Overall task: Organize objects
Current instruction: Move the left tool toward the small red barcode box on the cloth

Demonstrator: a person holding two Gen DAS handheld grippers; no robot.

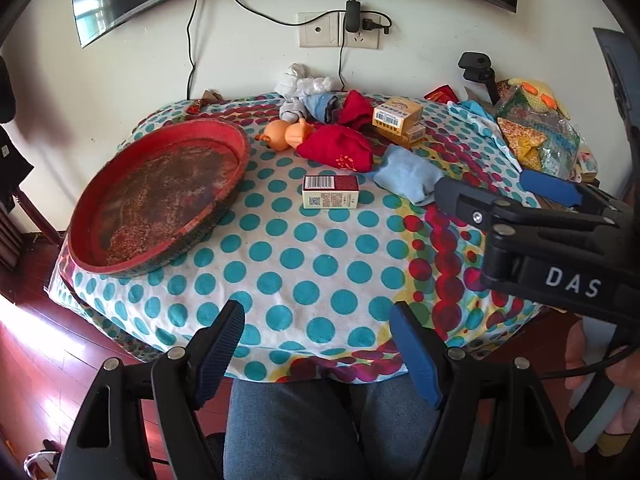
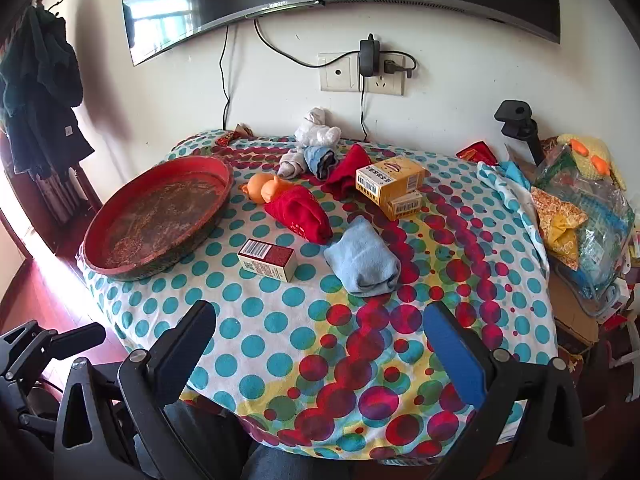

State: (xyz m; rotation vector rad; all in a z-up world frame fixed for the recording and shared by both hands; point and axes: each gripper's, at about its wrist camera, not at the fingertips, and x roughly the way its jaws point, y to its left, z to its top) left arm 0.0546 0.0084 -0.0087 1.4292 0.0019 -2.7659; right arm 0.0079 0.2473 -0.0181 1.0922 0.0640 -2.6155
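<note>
Both sets of fingers hang wide apart with nothing between them: the left gripper (image 1: pixel 318 344) over a person's jeans (image 1: pixel 292 432) at the near edge of the desk (image 1: pixel 304 276), the right gripper (image 2: pixel 320 344) over the spotted cloth, its own black and blue fingers (image 1: pixel 550 188) reaching in from the right in the left view. Just beyond the left fingers lies a small red-and-cream box (image 1: pixel 330 192), with a folded blue sock (image 2: pixel 362 258) to its right, ahead of the right fingers. Off to the left sits a worn red round tray (image 1: pixel 160 192). Further back lie a red cloth bundle (image 2: pixel 300 214), an orange toy figure (image 2: pixel 264 186), two yellow boxes (image 2: pixel 390 180), one stacked on the other, and rolled socks (image 2: pixel 308 160) near the wall.
</note>
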